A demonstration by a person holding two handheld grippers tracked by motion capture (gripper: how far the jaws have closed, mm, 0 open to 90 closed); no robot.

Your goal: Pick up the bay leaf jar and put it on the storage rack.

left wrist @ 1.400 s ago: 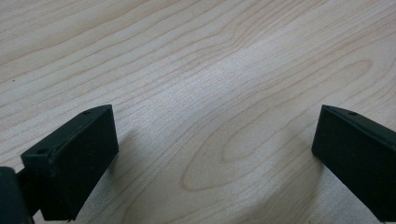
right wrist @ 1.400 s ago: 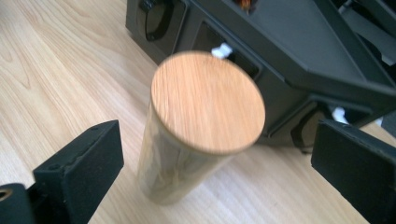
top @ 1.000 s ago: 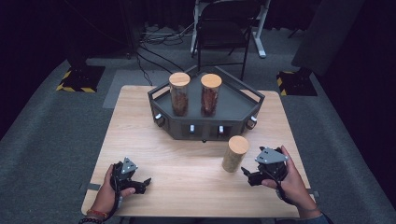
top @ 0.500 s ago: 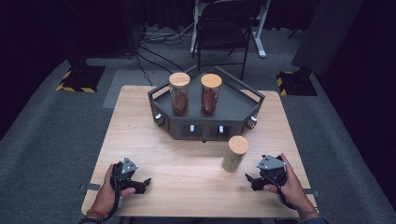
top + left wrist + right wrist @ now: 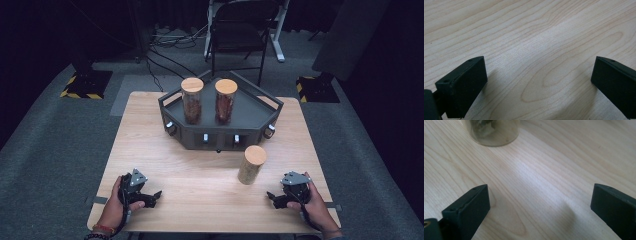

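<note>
High view shows the jar (image 5: 251, 165) standing upright on the table (image 5: 200, 170), near-right, in front of the tray (image 5: 250, 112). Right gripper (image 5: 276, 198) and left gripper (image 5: 152, 196) rest wide open, empty. Probably glass: rigid, smooth, breakable; grasp mid-body.

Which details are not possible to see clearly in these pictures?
- Jar on the table, right gripper view: the top edge cuts it off, so lid and contents are unclear.
- Same jar, high view: too small to tell what it contains.
- Two jars in the tray, high view: contents brown, too small to identify.
- Tray front, high view: small fittings too small to read.
</note>
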